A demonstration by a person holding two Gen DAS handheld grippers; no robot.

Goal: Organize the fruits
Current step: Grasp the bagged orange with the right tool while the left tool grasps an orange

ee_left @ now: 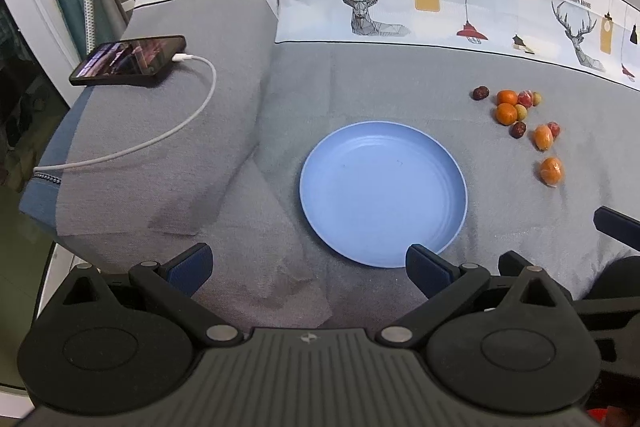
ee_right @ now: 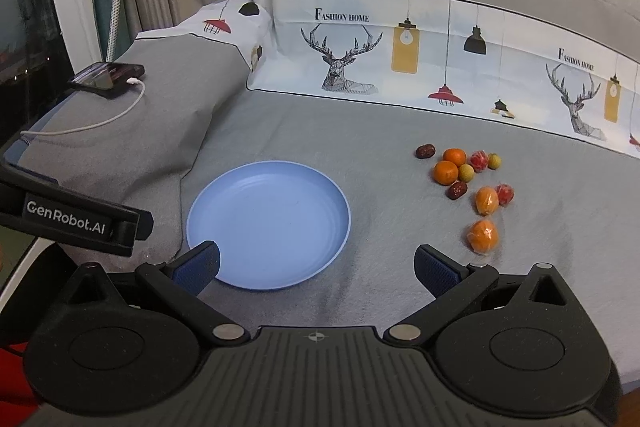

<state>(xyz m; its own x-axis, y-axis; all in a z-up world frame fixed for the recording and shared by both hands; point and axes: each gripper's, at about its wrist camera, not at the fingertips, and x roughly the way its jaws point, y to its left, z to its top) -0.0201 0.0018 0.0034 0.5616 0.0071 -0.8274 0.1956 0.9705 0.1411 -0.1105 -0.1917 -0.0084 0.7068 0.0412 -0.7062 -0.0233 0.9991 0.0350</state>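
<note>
Ahead of both wide-open, empty grippers, left gripper (ee_left: 308,271) and right gripper (ee_right: 316,267), a blue plate (ee_right: 268,227) is laid on the grey bed (ee_right: 380,287); fruits (ee_right: 468,179) are scattered beyond the right gripper.

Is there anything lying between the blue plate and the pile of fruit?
No. Between the blue plate and the fruit there's only bare grey bedsheet; both wrist views show it.

Fruits (ee_right: 468,187) right of plate (ee_right: 200,211)
</note>
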